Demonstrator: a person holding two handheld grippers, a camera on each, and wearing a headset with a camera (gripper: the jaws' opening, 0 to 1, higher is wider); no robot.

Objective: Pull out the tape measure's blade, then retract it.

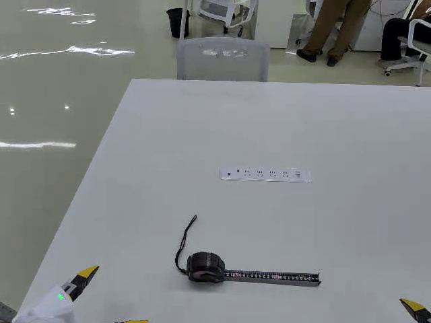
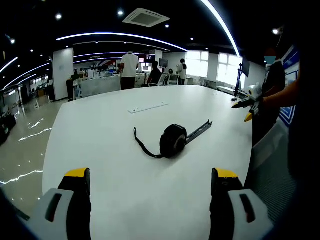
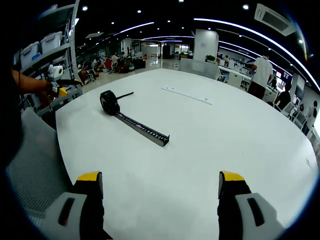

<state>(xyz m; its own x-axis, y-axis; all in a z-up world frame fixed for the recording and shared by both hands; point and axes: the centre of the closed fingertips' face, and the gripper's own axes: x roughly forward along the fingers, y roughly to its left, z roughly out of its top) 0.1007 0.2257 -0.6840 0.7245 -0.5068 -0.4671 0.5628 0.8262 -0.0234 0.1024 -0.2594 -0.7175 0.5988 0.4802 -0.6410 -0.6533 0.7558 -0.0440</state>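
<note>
On the white table, head view: the tape measure (image 1: pixel 205 267) sits close to the near edge of the table (image 1: pixel 202 134), at 6 o'clock from the power strip (image 1: pixel 264 175) and well apart from it.
Blade, head view: the blade (image 1: pixel 273 276) lies flat and drawn out. Its long axis runs 9 to 3 o'clock, case at the 9 end, tip at the 3 end. The strap (image 1: pixel 183 242) trails off toward 11.
Grippers, head view: the left gripper (image 1: pixel 111 297) is at 8 o'clock from the case, the right gripper (image 1: pixel 414 309) at 4 o'clock from the blade tip. Neither touches the tape.
Left gripper view: its jaws stand spread wide with nothing between them. The case lies ahead at about 12 o'clock, and the blade runs away from it toward 2.
Right gripper view: its jaws are likewise parted and empty. The blade tip is the nearest part, at about 12, and the blade slants back to the case at 10.
Nearer tool: by my eye the left gripper is closer to the case, the right to the tip.
Step in hand: pulling out looks done and retracting is left. That calls for a hold on the case, so the left gripper seems better placed.
</note>
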